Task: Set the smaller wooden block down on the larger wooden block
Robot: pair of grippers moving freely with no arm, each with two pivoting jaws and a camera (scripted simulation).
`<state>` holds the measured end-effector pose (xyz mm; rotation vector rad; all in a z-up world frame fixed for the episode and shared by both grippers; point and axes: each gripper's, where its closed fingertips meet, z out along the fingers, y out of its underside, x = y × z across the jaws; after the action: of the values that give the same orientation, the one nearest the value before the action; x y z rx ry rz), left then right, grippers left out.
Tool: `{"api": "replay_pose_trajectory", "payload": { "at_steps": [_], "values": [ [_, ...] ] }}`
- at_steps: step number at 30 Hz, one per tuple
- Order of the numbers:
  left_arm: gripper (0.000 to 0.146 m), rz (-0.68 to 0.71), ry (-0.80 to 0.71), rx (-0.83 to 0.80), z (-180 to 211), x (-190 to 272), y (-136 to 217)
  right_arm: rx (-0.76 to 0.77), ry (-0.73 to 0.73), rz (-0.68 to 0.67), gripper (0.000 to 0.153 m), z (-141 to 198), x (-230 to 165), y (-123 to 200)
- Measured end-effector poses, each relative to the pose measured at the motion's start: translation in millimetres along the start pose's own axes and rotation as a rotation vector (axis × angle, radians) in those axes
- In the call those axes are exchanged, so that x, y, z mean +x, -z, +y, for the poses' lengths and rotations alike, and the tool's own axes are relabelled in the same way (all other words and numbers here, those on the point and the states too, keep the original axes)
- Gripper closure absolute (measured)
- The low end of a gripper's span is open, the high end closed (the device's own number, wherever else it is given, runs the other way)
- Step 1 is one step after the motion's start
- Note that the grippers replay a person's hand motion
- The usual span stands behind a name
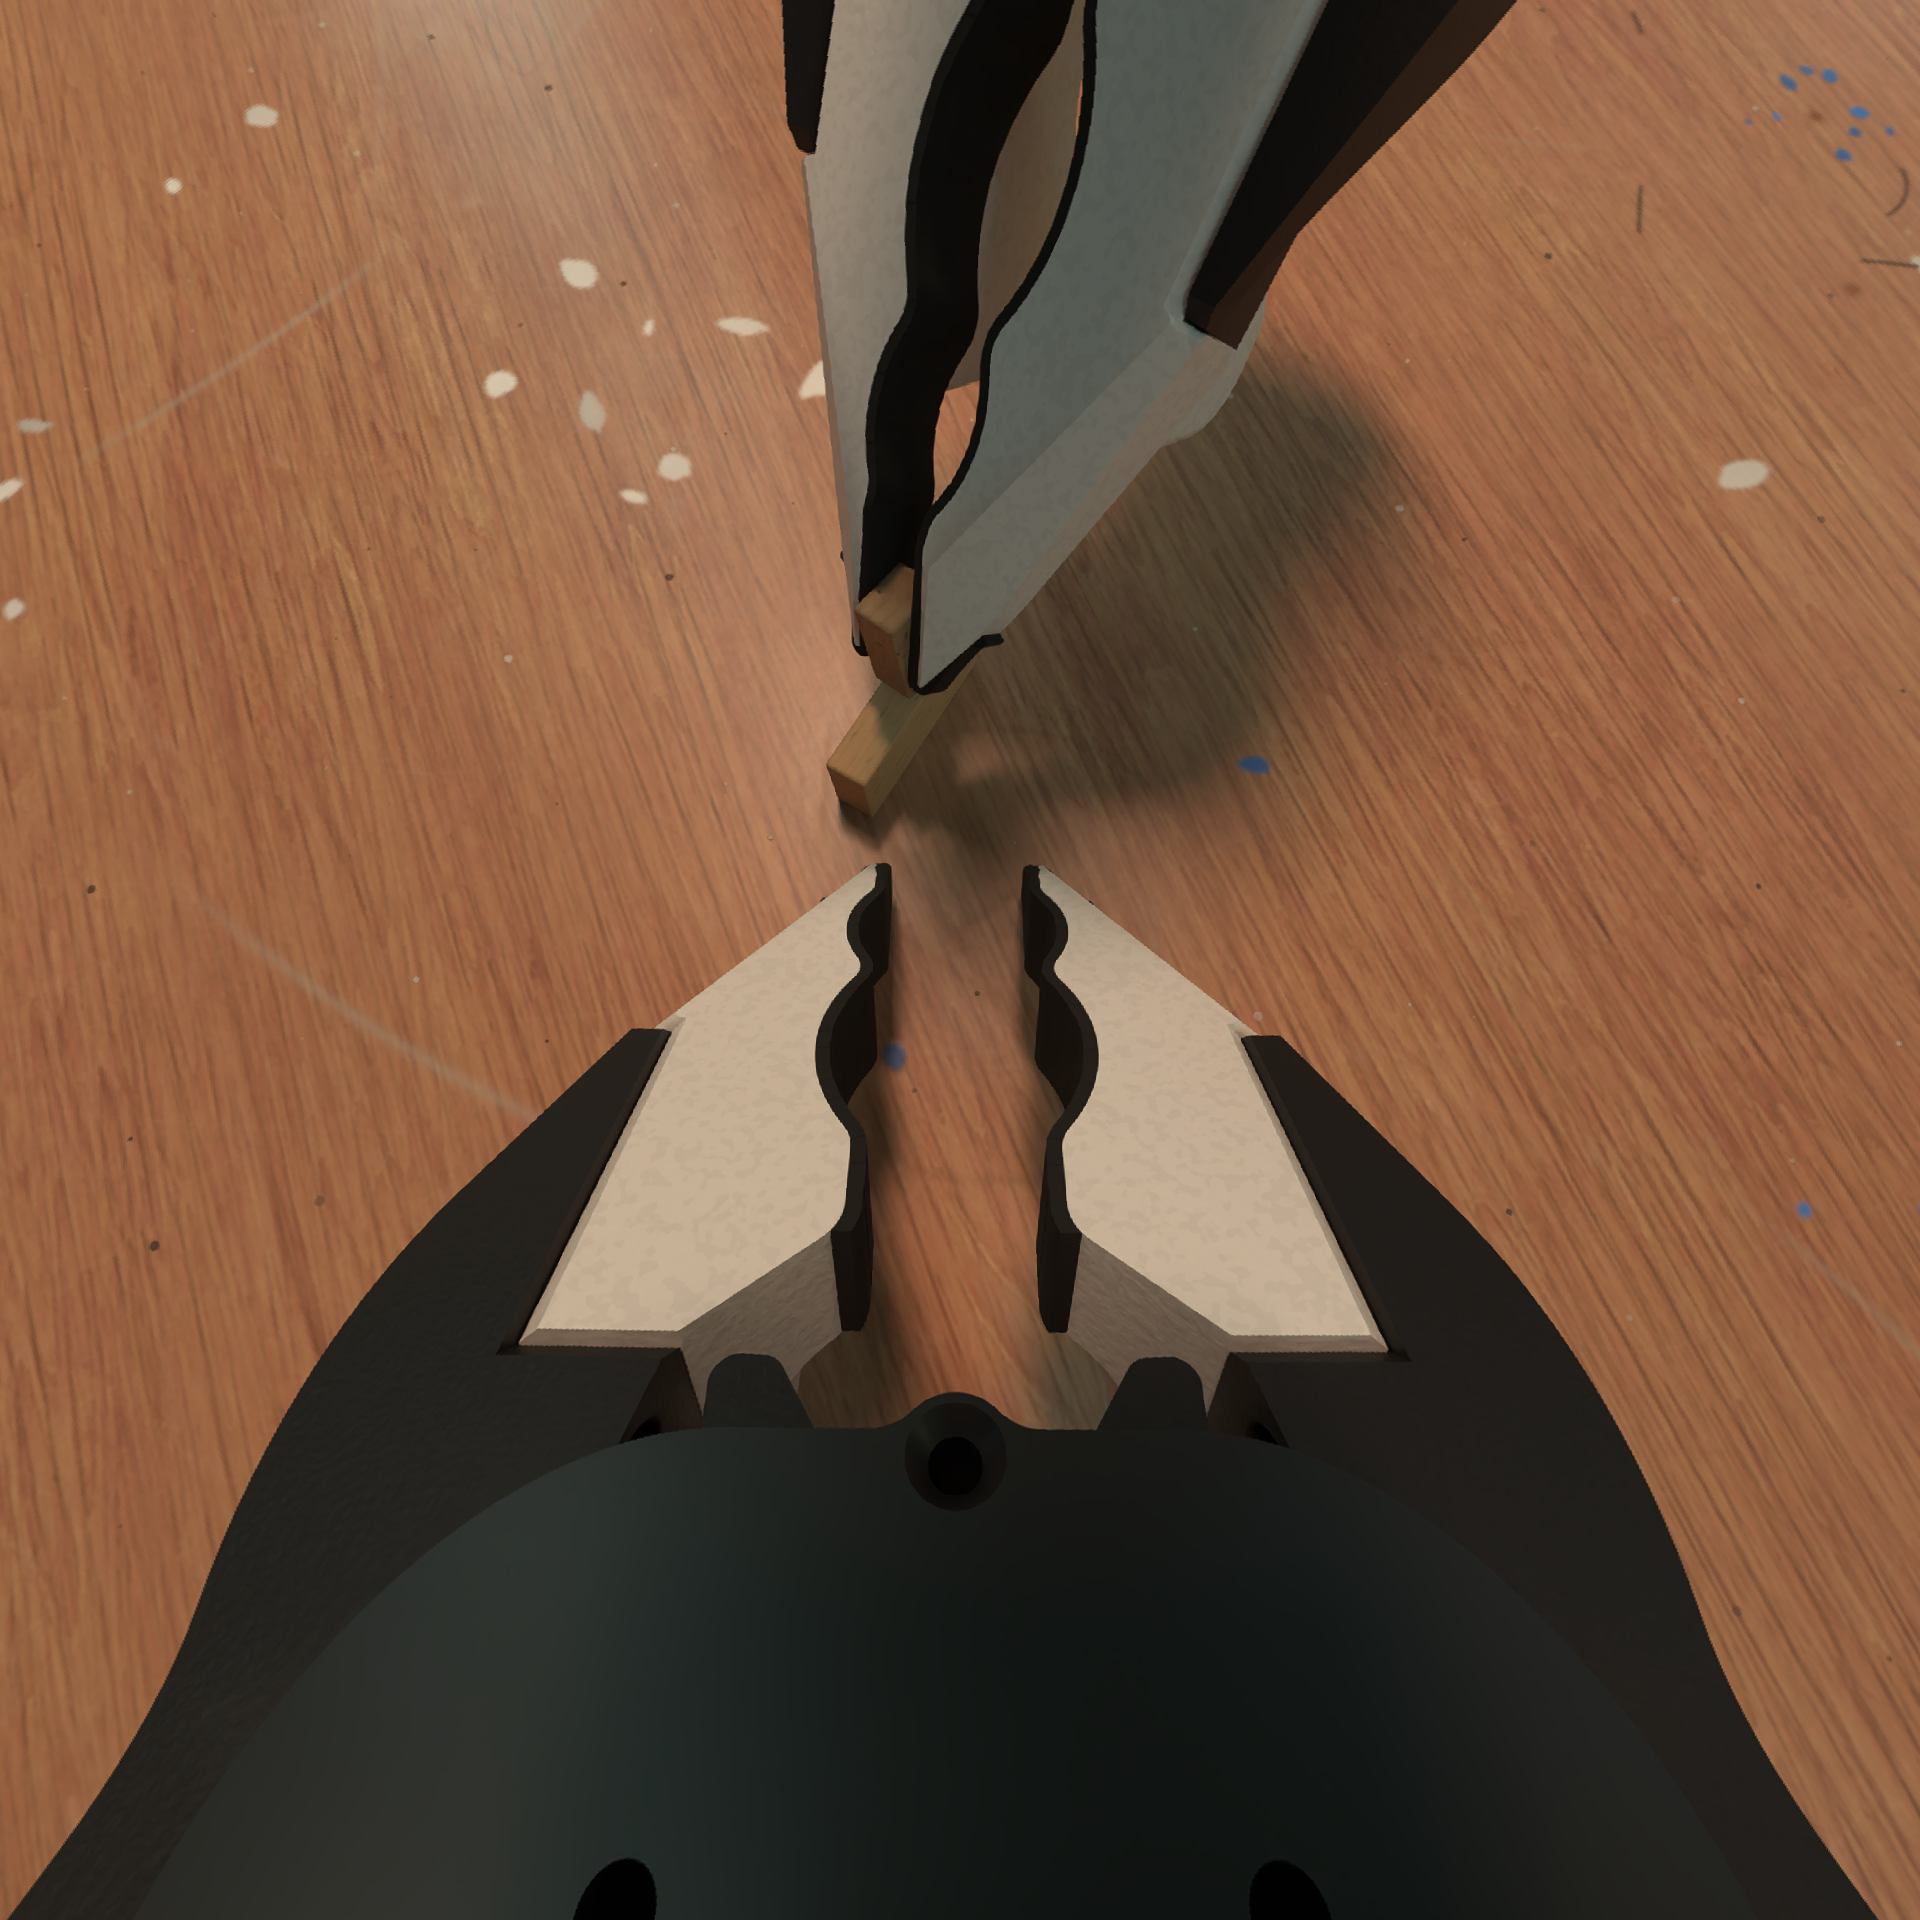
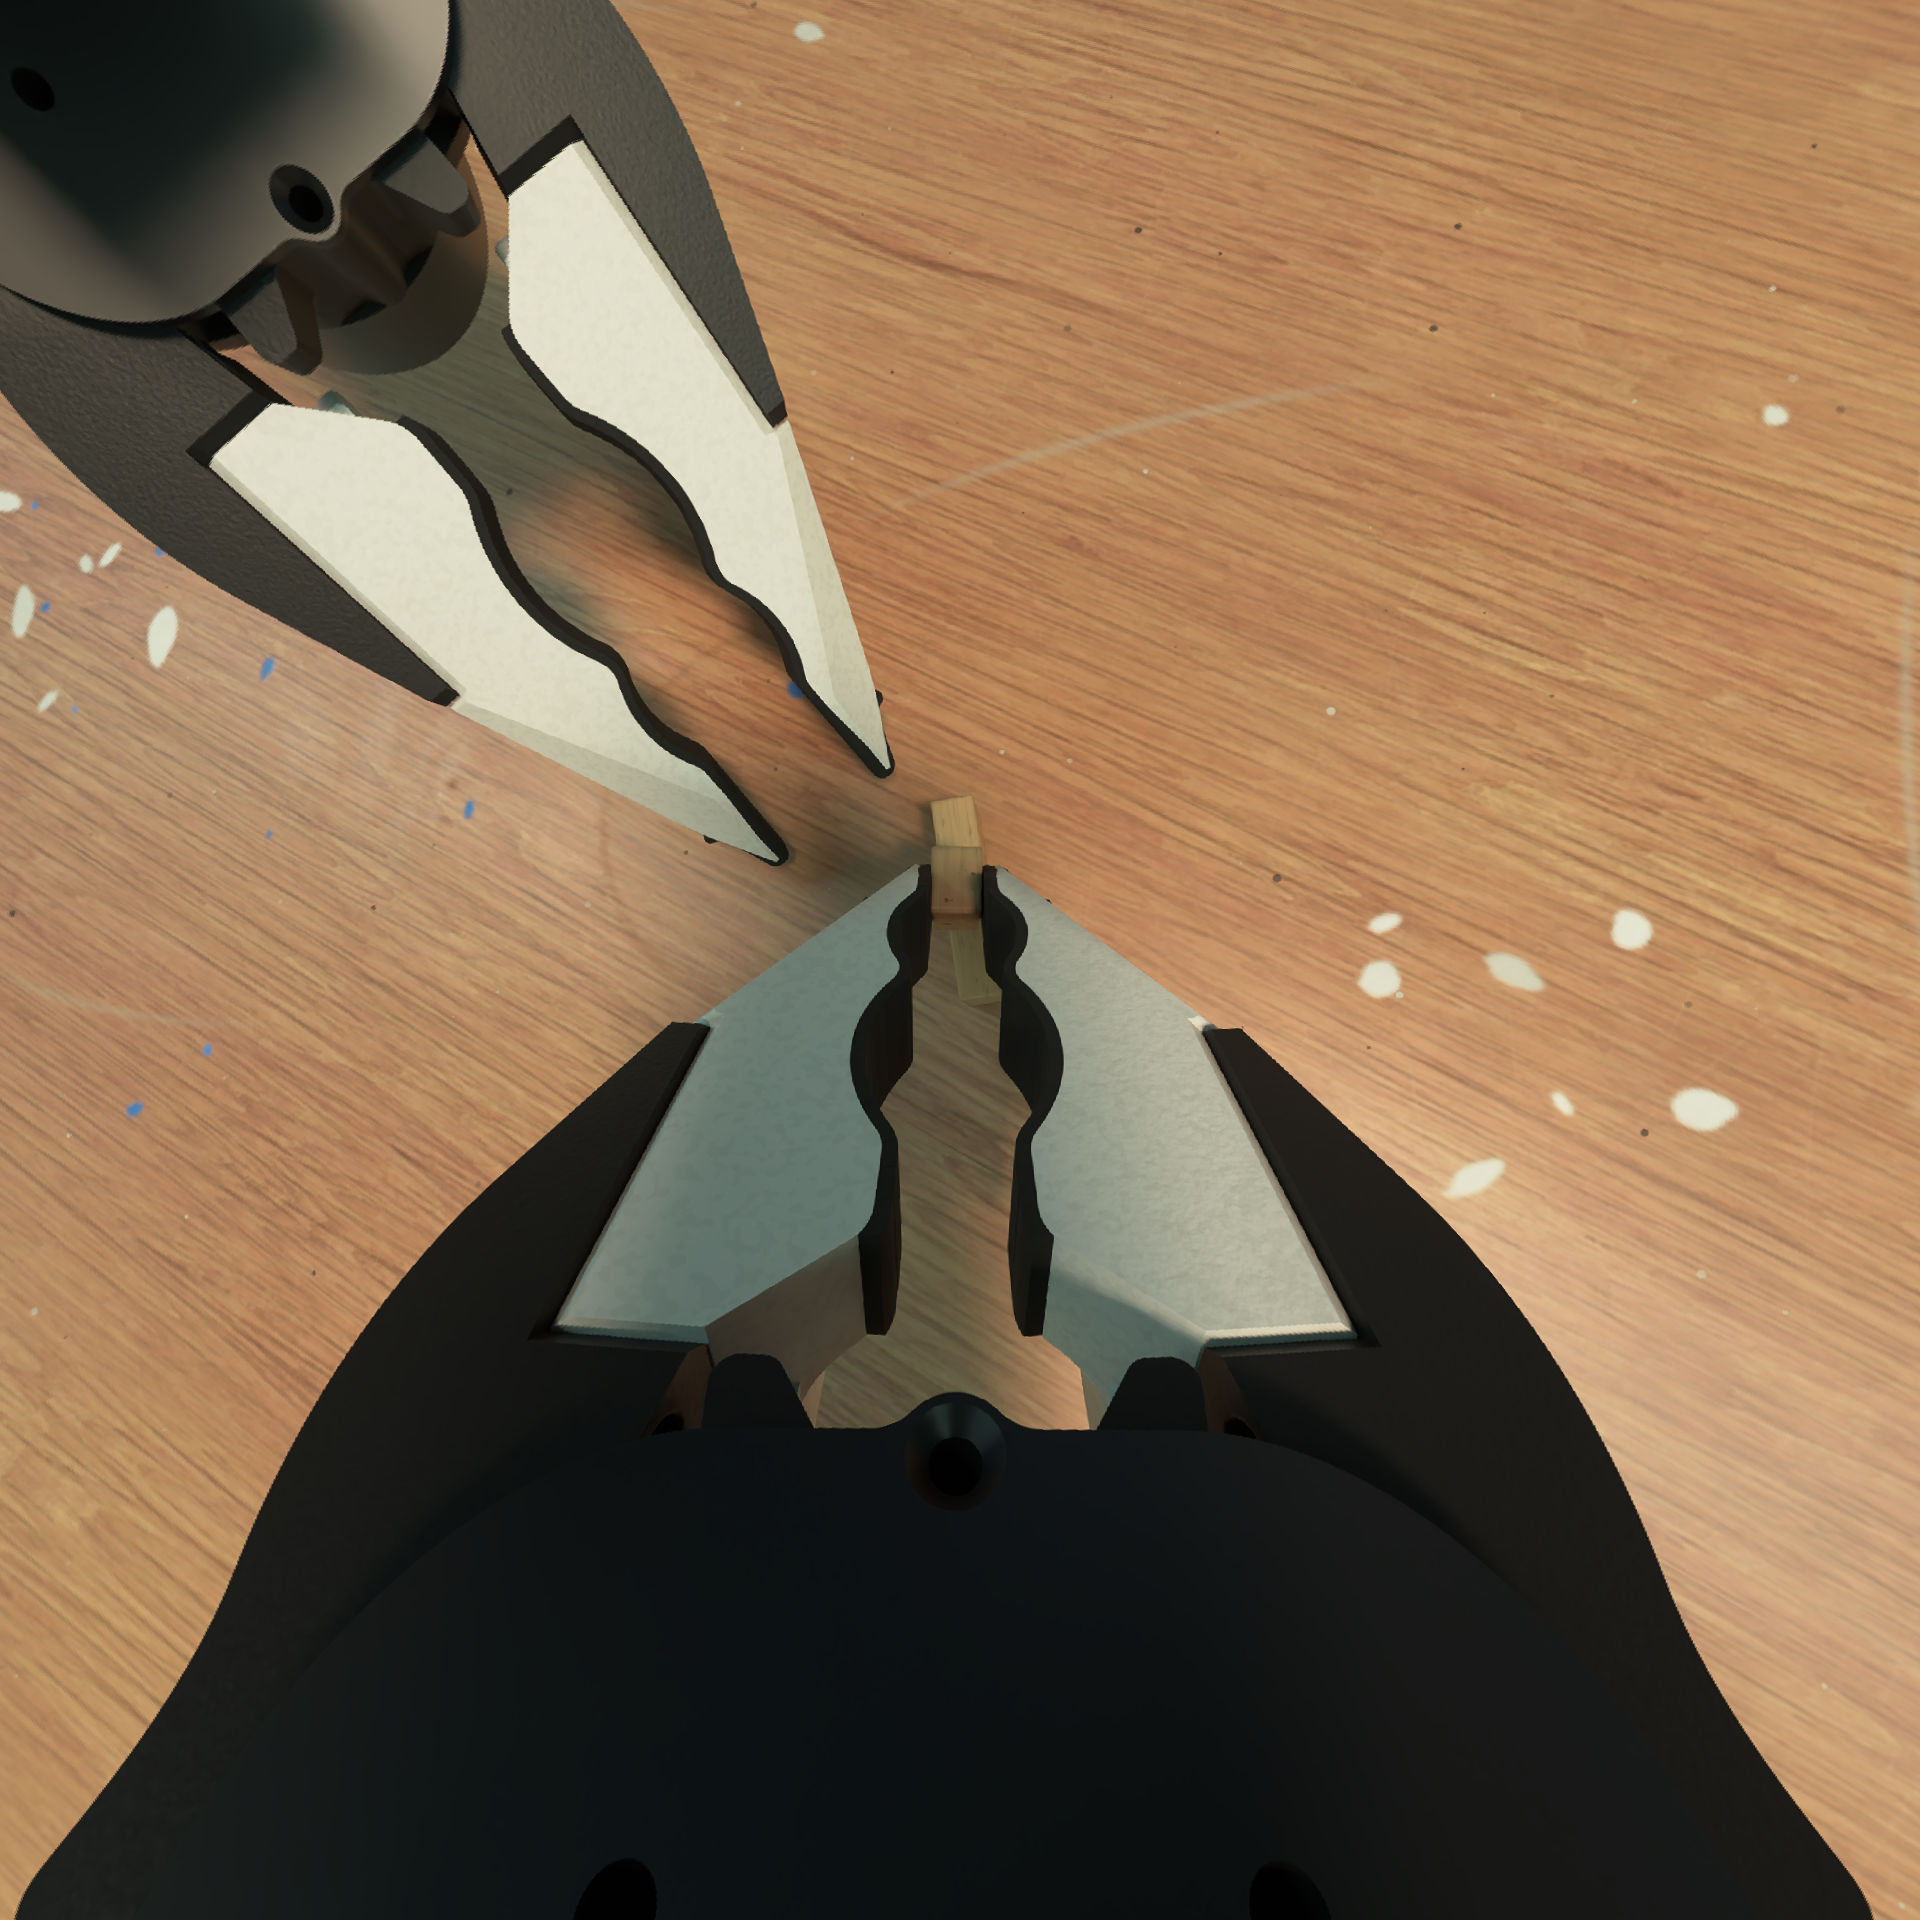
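The larger wooden block (image 1: 878, 750) is a pale stick lying flat on the table. My right gripper (image 1: 899, 665) comes down from above and is shut on the smaller wooden block (image 1: 881, 621), holding it right over the stick's far part; I cannot tell if they touch. In the right wrist view, my right gripper (image 2: 954, 875) pinches the smaller block (image 2: 954, 885) at its tips, and the larger block (image 2: 954, 821) shows beyond and below them. My left gripper (image 1: 956, 878) is open and empty, just short of the stick's near end; it also shows in the right wrist view (image 2: 831, 811).
The wooden table (image 1: 364, 727) carries white and blue paint flecks and faint scratches. The right gripper's shadow (image 1: 1195, 623) falls to the right of the blocks. No other objects are in view.
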<state>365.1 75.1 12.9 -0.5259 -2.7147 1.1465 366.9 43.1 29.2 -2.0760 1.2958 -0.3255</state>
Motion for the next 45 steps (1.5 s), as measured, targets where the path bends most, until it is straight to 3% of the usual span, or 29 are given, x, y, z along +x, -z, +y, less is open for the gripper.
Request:
{"api": "replay_pose_trajectory", "payload": {
  "at_steps": [5, 13, 17, 31, 36, 40, 45],
  "values": [
    [0.121, -0.002, -0.002, -0.001, 0, 0, 0, -0.019, 0.016, -0.005, 0.144, -1, 0, -1],
    [0.121, 0.0, 0.001, -0.001, 0, 0, 0, -0.179, 0.306, 0.062, 0.144, 0, -2, -1],
    [0.121, 0.0, 0.001, 0.0, 0, 0, 0, -0.234, 0.37, 0.079, 0.144, -1, -3, -2],
    [0.122, 0.003, 0.007, 0.002, 0, -1, -1, -0.073, 0.068, -0.108, 0.144, 1, -2, -6],
    [0.122, 0.006, 0.016, 0.002, -1, -1, -1, -0.007, 0.19, -0.013, 0.144, 0, 0, -3],
    [0.122, 0.004, 0.015, 0.002, -1, -1, -1, 0.07, 0.175, -0.007, 0.14, -15, -4, 12],
    [0.121, -0.011, -0.012, 0.002, -1, -2, -1, 0.018, 0.197, 0.037, 0.14, -10, -1, 11]
  ]
}}
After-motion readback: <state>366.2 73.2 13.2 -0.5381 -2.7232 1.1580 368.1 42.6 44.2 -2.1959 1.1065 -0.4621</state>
